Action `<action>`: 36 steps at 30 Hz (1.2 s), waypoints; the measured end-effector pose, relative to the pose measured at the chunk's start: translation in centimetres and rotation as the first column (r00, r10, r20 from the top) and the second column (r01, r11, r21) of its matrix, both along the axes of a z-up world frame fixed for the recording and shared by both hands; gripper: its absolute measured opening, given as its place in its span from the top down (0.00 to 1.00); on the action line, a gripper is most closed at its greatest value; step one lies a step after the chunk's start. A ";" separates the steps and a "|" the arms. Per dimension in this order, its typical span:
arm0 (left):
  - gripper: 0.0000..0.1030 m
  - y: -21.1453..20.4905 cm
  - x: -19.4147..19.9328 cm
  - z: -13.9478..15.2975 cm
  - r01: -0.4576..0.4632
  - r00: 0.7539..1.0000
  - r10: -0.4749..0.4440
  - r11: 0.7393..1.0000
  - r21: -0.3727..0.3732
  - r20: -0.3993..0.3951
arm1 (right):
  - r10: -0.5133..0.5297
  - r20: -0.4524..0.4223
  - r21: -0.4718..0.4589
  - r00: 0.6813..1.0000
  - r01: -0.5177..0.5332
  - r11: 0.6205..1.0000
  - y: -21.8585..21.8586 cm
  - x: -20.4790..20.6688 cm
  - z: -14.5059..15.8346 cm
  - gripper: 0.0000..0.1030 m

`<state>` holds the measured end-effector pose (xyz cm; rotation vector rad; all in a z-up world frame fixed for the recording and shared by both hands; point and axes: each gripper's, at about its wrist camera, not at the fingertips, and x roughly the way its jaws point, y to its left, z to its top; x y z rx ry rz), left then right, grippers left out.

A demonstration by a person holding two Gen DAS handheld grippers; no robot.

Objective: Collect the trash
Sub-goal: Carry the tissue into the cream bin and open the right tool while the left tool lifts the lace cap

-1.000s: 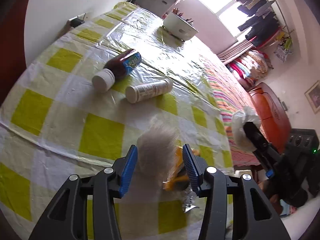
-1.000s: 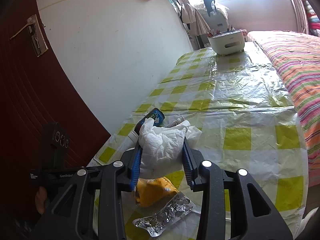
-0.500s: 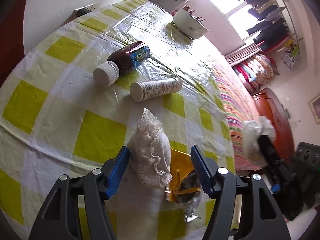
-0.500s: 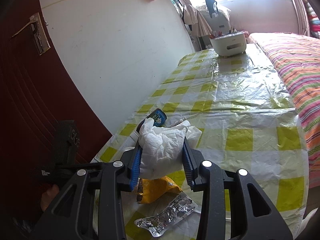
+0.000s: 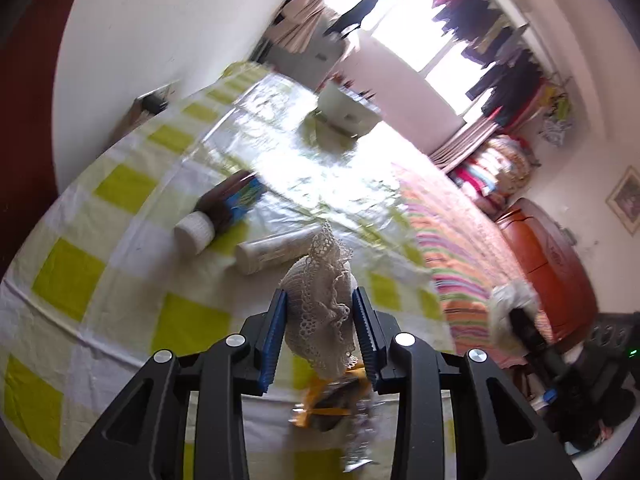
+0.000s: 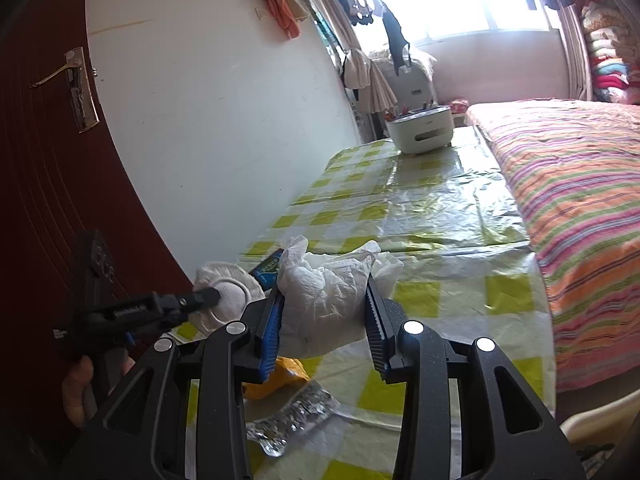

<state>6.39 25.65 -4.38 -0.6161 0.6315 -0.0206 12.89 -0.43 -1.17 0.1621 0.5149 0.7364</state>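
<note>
Lace-edged cream cloth point(image 5: 320, 312) sits pinched between my left gripper point(image 5: 320, 332) pads, whose jaws are closing on it, lifted clear of the yellow-checked tablecloth point(image 5: 120, 280). A second ago it lay on the cloth between wide jaws. My right gripper point(image 6: 324, 320) clamps a crumpled white plastic bag point(image 6: 328, 296), held nearby, I judge, to receive trash. Orange wrapper point(image 6: 276, 380) and foil blister pack point(image 6: 296, 416) lie below; two bottles point(image 5: 224, 212) wait beyond.

Window point(image 6: 460, 0) glare; left view motion-blurred
</note>
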 end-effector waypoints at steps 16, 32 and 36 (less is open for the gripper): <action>0.68 -9.9 0.8 1.2 0.283 0.954 -0.284 0.959 0.028 0.091 | -0.237 0.032 -0.009 0.971 0.238 0.971 -9.3 -3.6 -2.3 0.64; 0.68 -18.8 1.5 1.0 0.455 0.882 -0.458 0.889 0.056 0.108 | -0.614 0.116 -0.032 0.781 0.621 0.783 -19.4 -7.8 -3.9 0.58; 0.68 -20.5 1.9 0.8 0.484 0.866 -0.488 0.873 0.064 0.105 | -0.627 0.154 -0.052 0.764 0.640 0.767 -18.7 -8.5 -3.7 0.48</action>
